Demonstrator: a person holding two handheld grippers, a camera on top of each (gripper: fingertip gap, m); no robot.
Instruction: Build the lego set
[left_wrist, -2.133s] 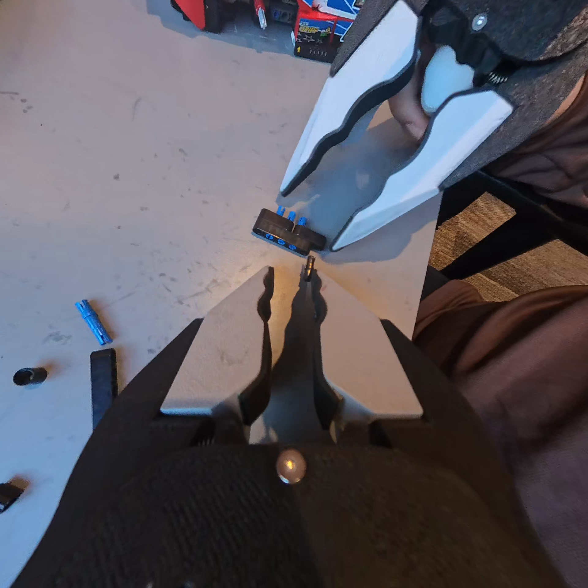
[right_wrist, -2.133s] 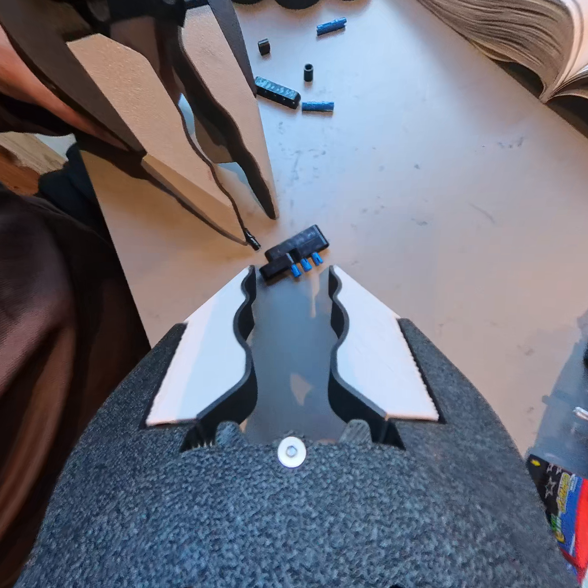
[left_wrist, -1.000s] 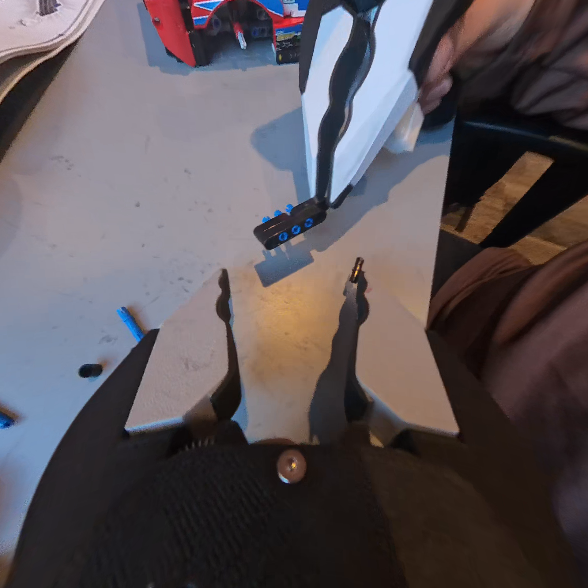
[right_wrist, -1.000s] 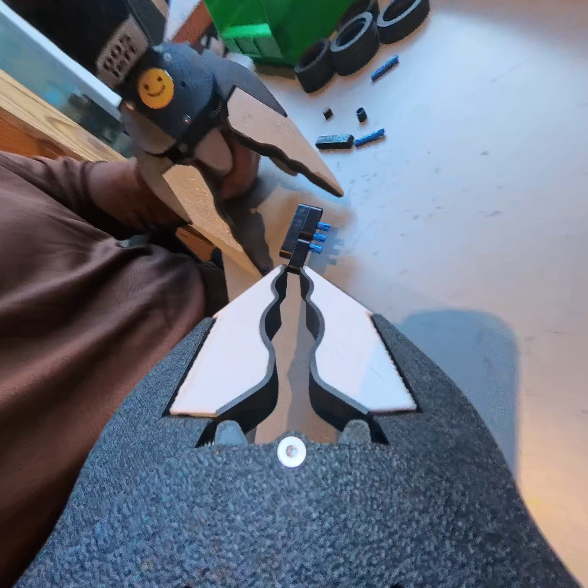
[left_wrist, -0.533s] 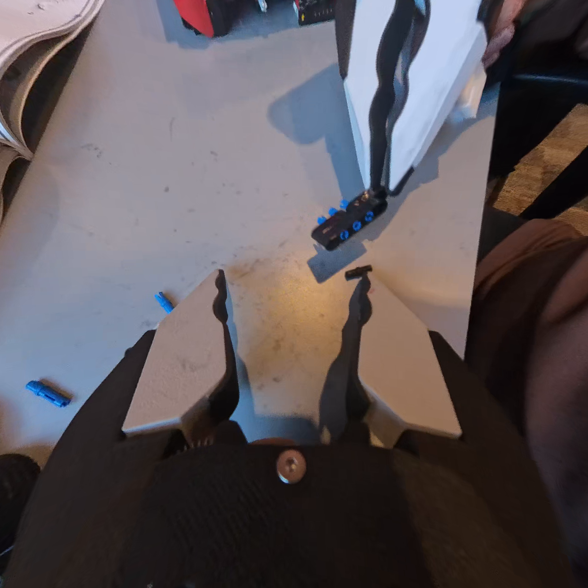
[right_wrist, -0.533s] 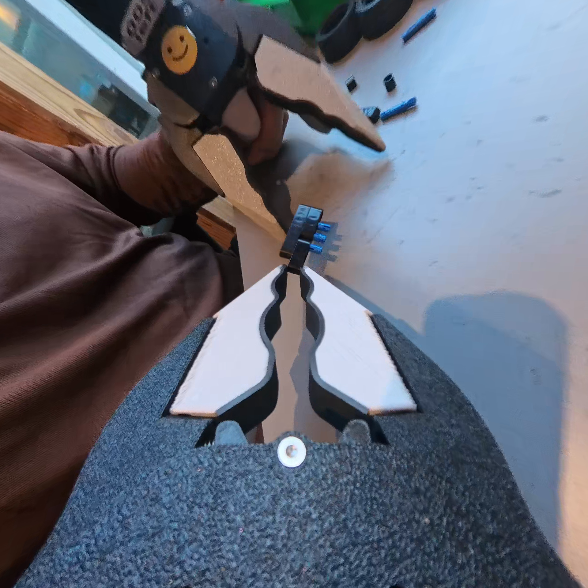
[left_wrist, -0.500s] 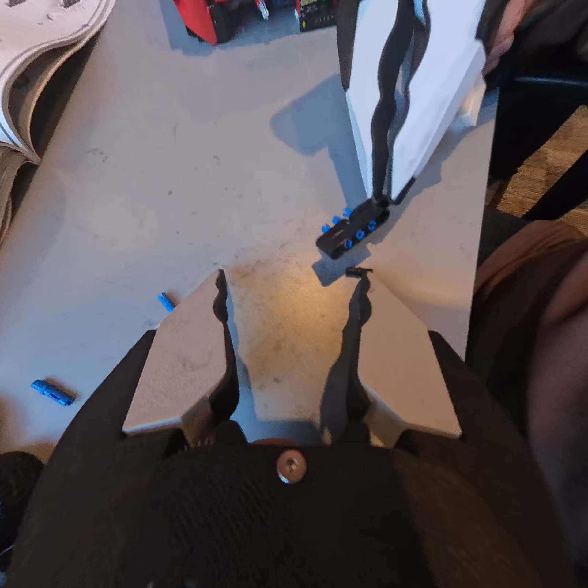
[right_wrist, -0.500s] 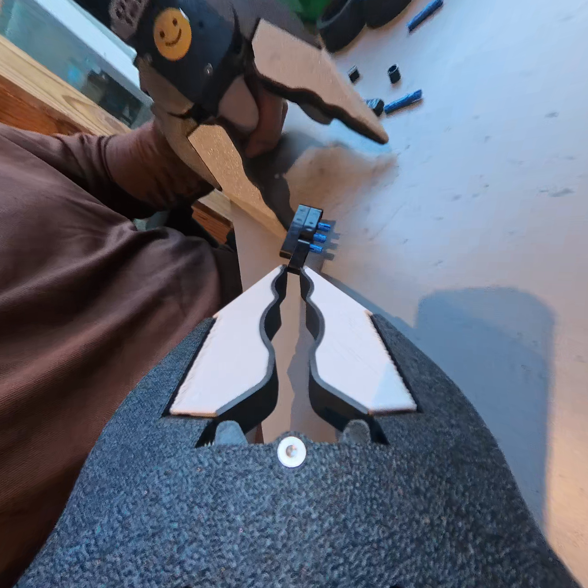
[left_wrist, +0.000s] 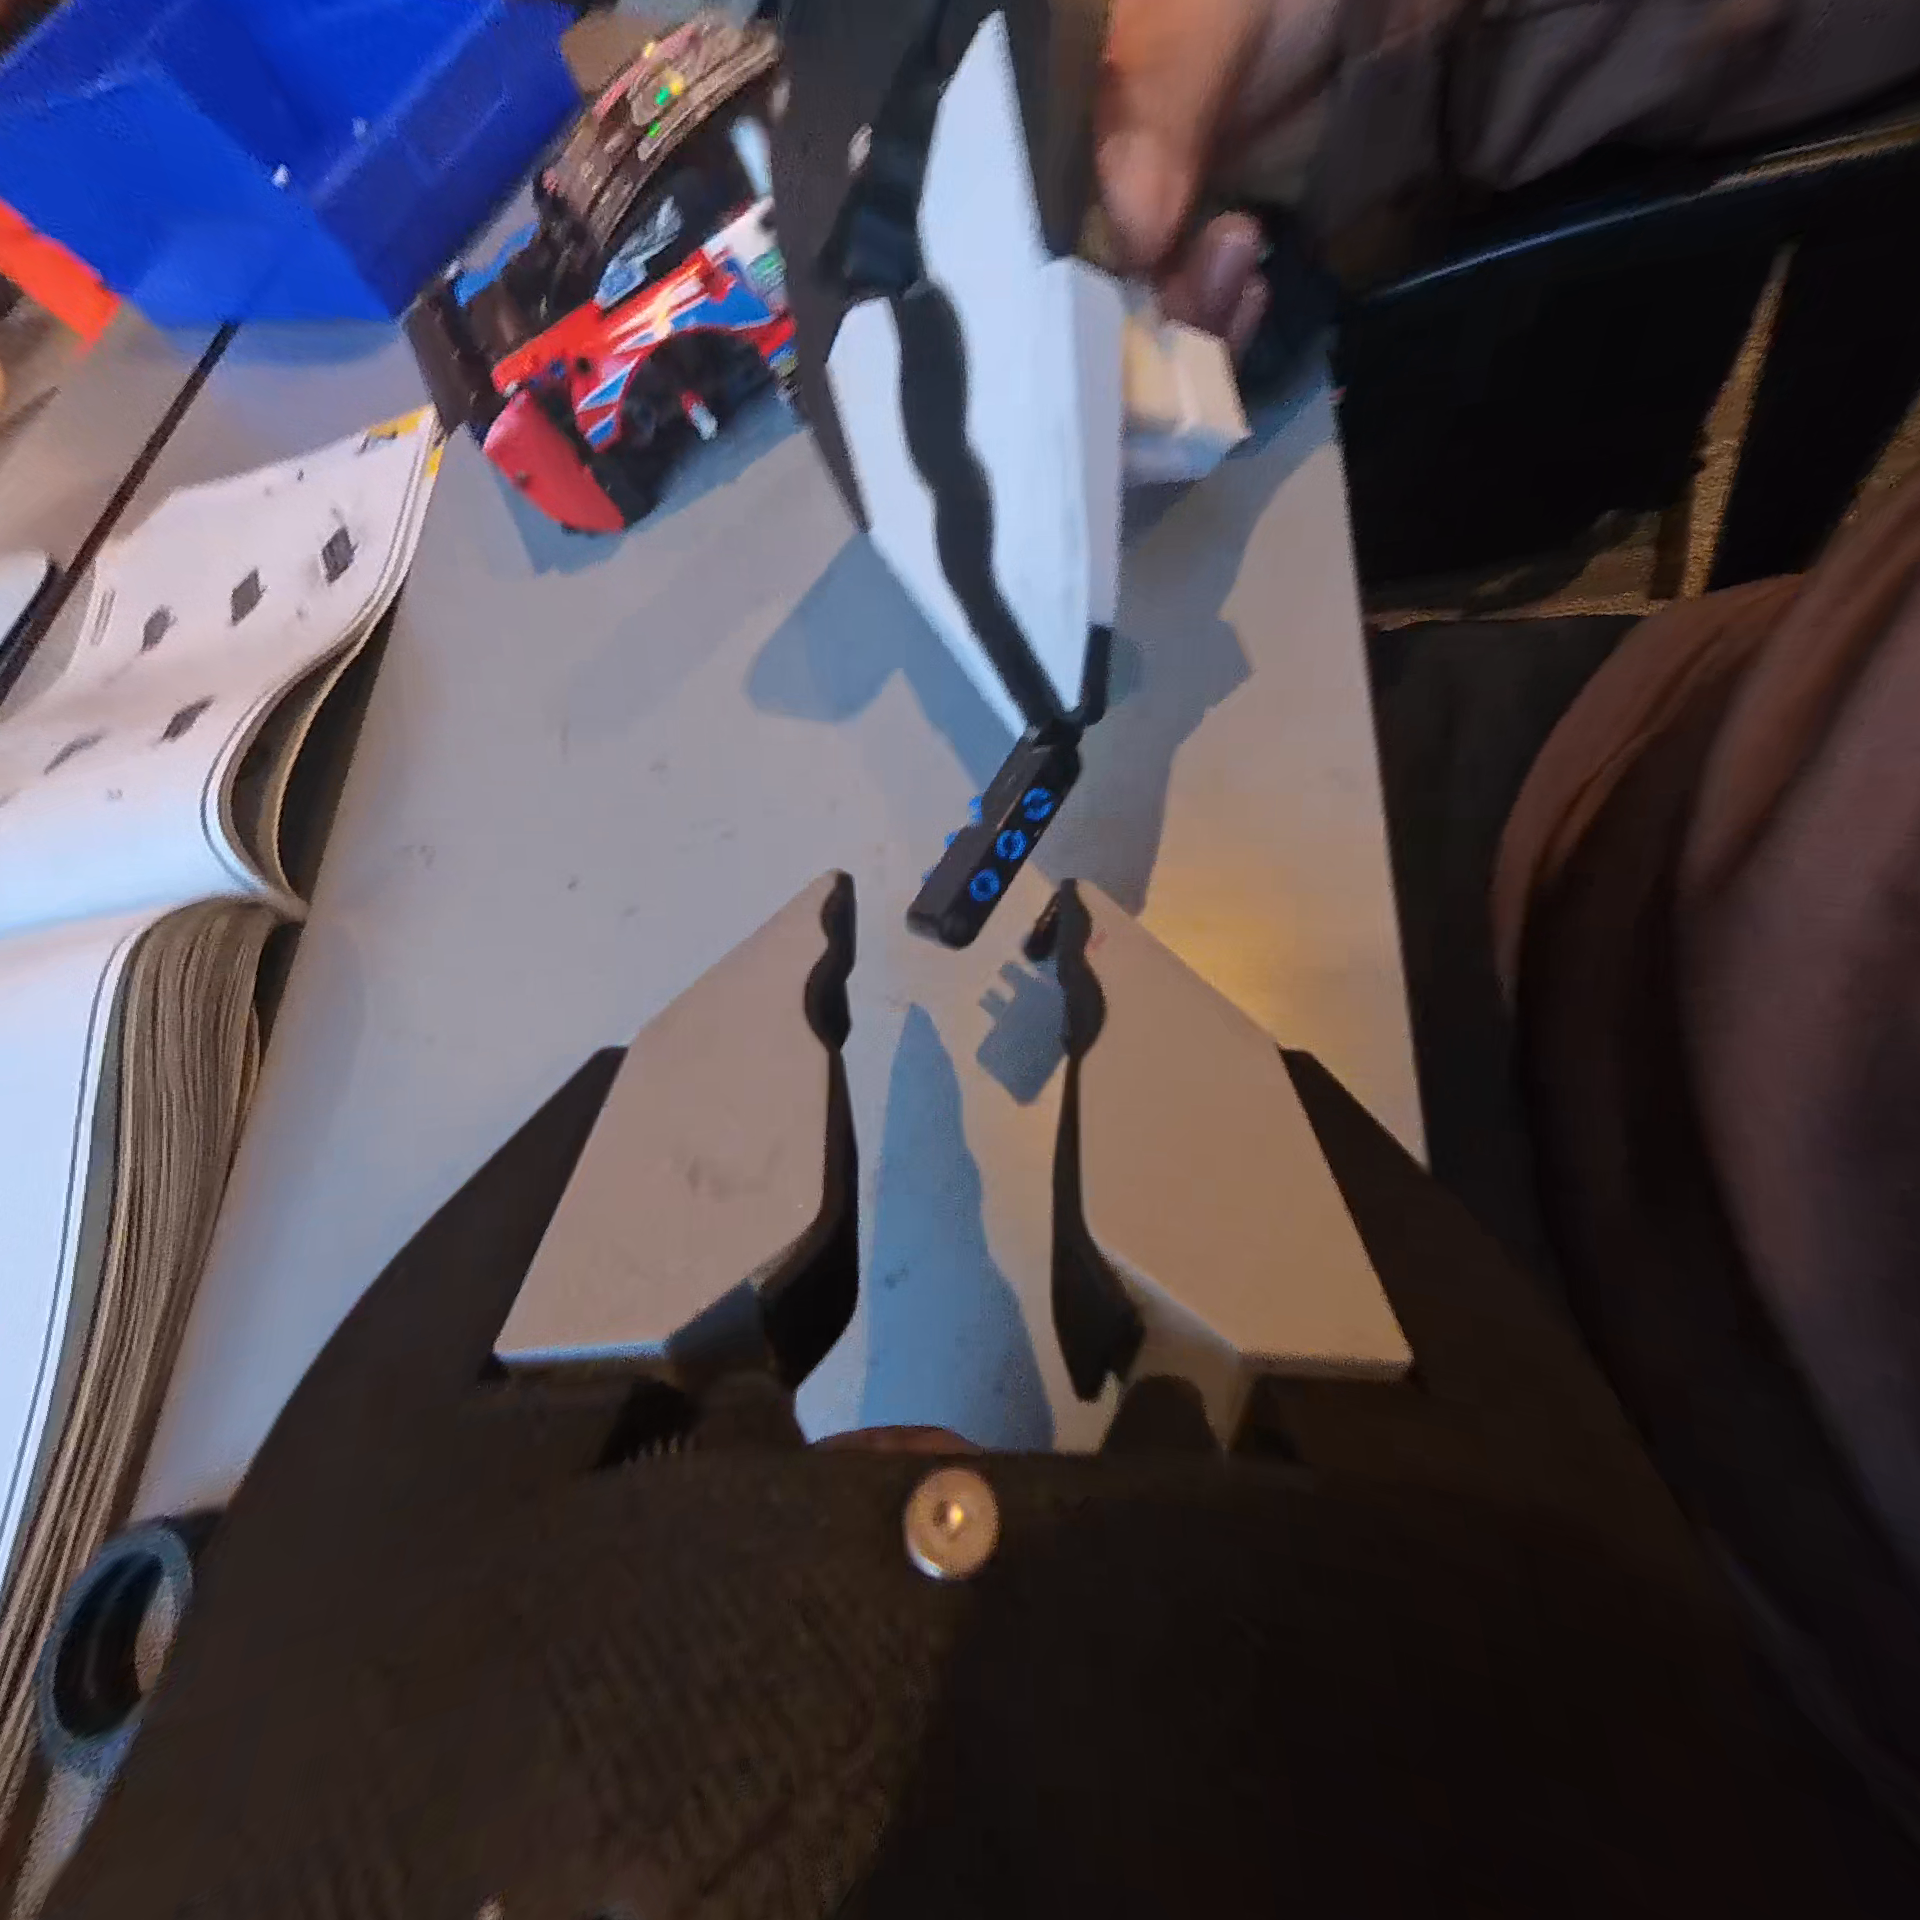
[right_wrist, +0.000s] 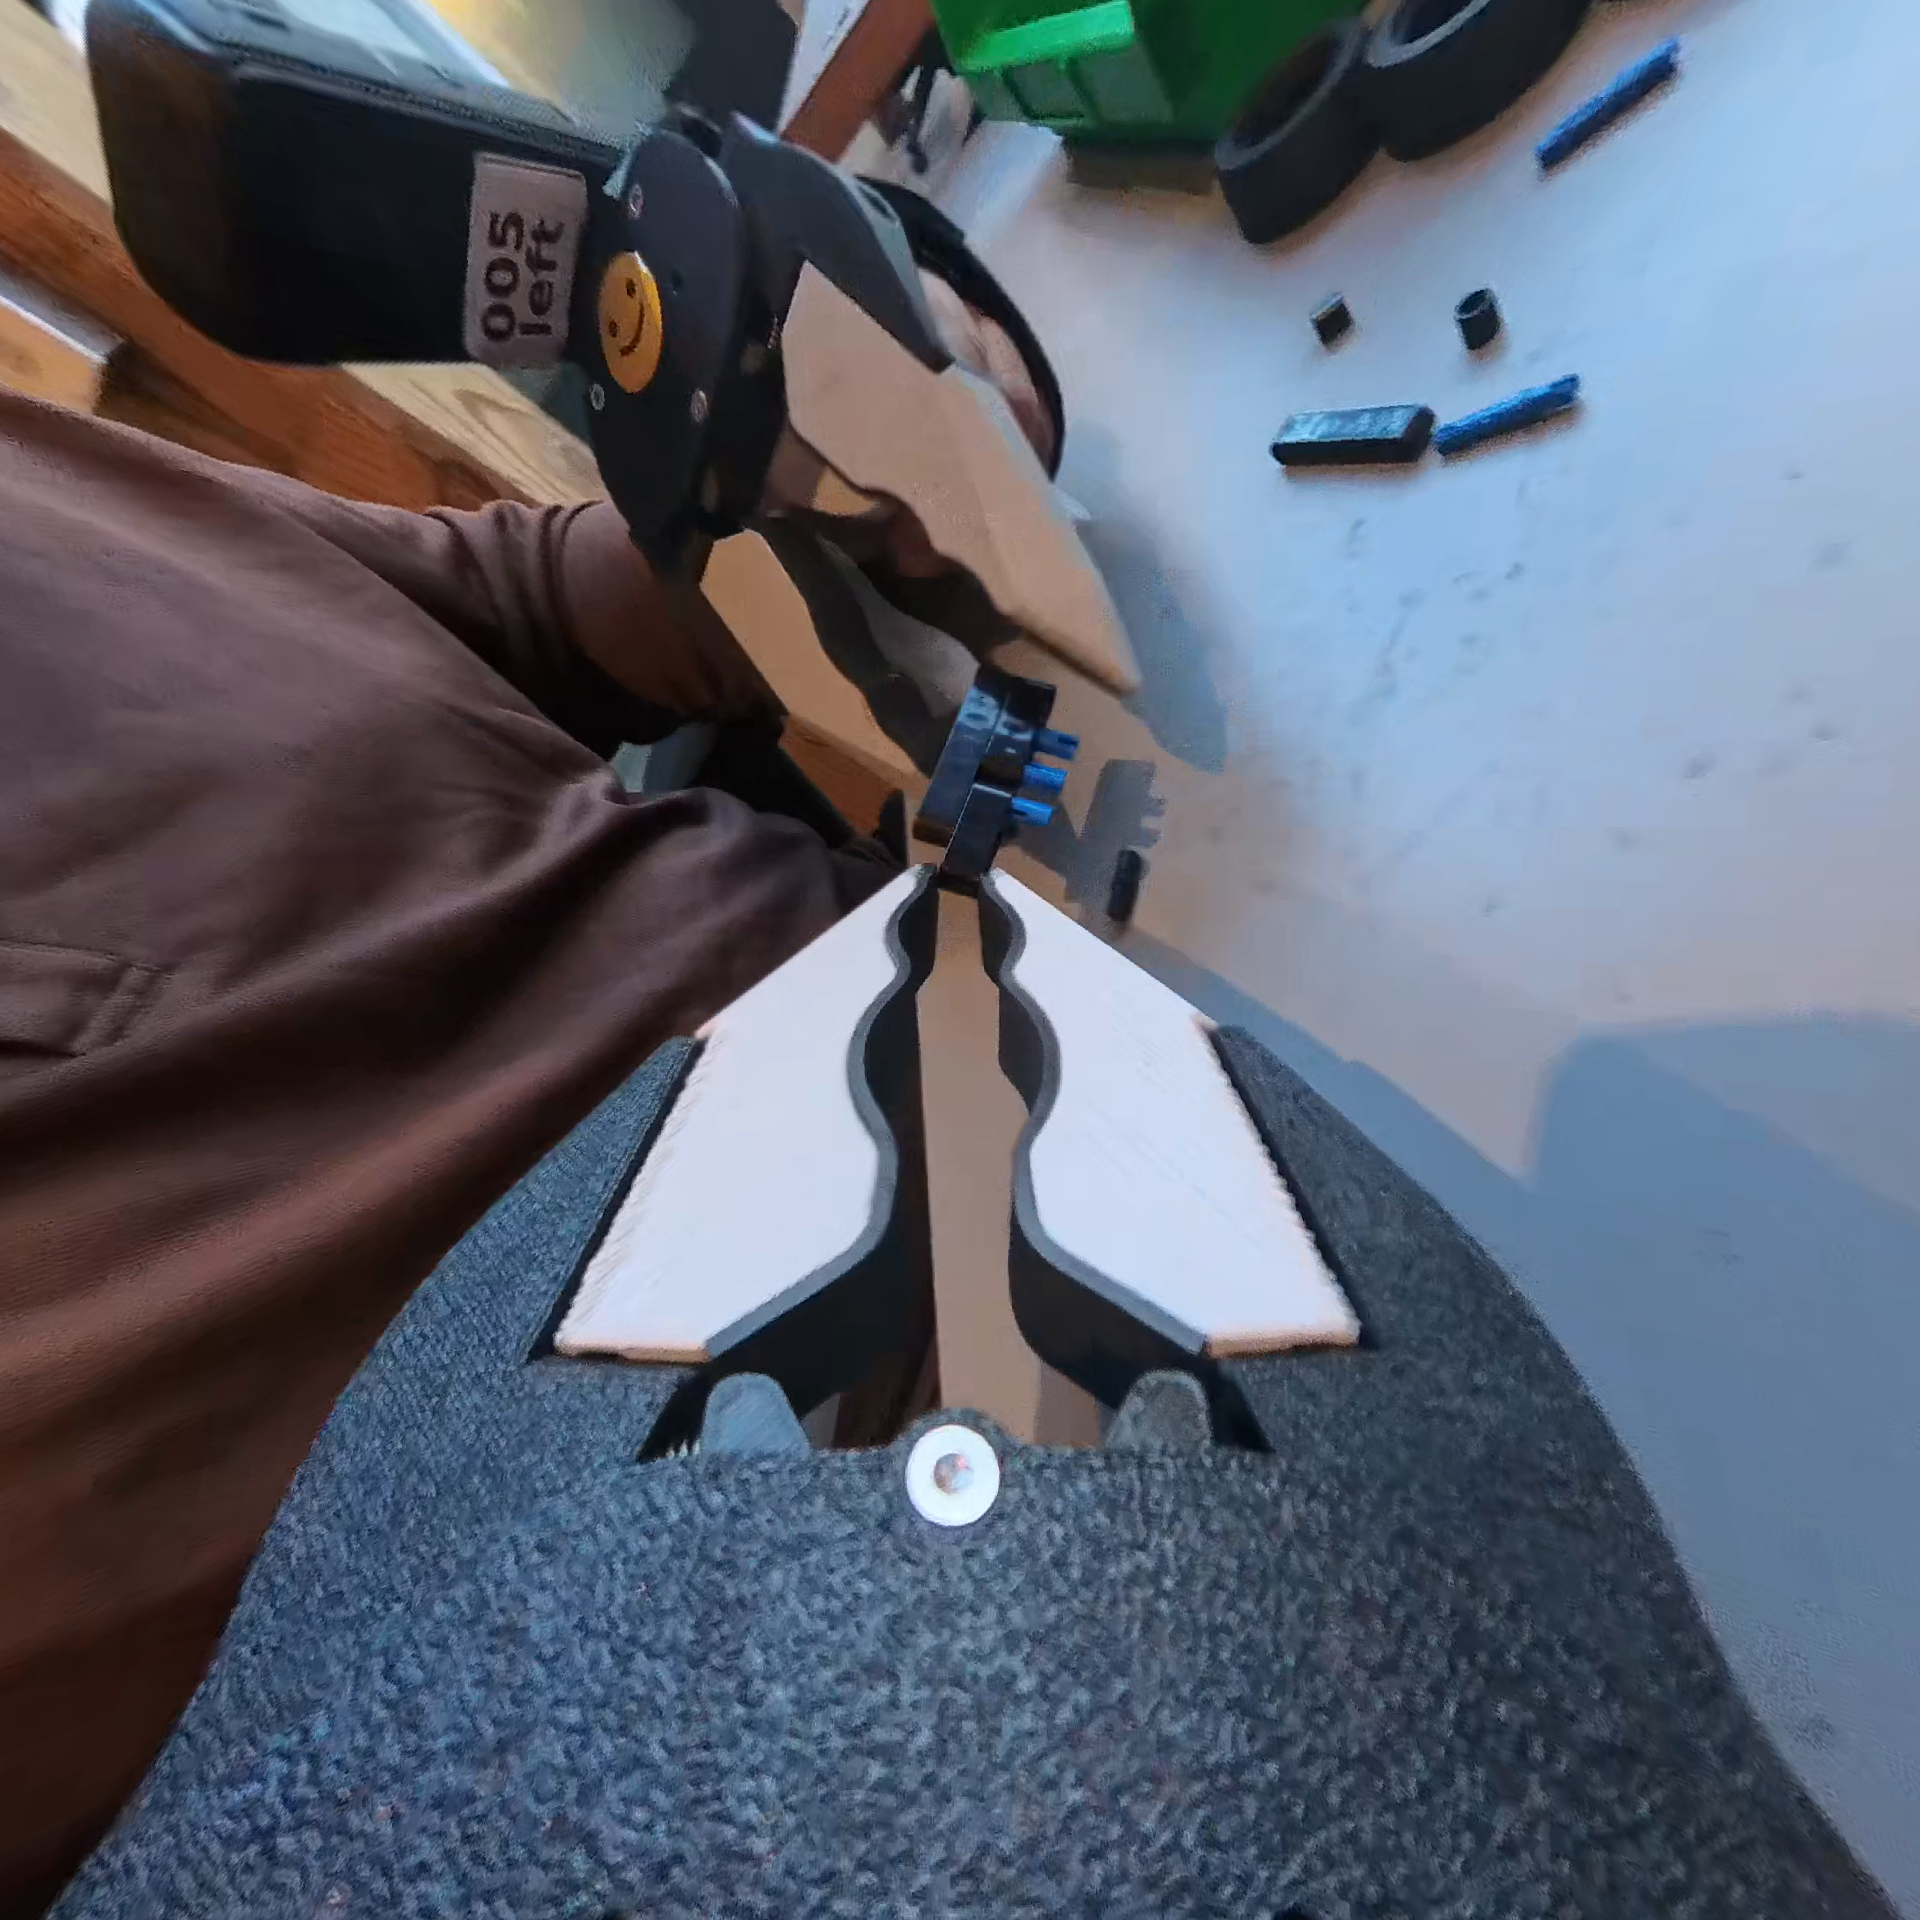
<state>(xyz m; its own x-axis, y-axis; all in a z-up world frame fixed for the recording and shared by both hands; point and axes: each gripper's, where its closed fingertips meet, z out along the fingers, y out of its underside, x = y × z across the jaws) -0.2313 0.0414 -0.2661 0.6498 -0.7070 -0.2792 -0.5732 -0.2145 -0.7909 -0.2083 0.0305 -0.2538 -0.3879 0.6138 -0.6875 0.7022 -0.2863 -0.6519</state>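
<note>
Between the right gripper's tips: right gripper (right_wrist: 958, 878) clamped on black beam (right_wrist: 982, 774), held above table (right_wrist: 1558, 727)
Beam pins: blue, three
Left gripper (left_wrist: 951, 914): jaws spread, beam's free end between its tips
Far table: red car (left_wrist: 623, 384), manual (left_wrist: 156, 727)

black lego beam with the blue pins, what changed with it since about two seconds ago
The black beam with blue pins lay on the table between both tools. The right hand-held gripper closed on one end, lifted it clear and swung it toward the left hand-held gripper, which opened wider. A small black pin now lies on the table. The loose parts farther off stayed put.
</note>
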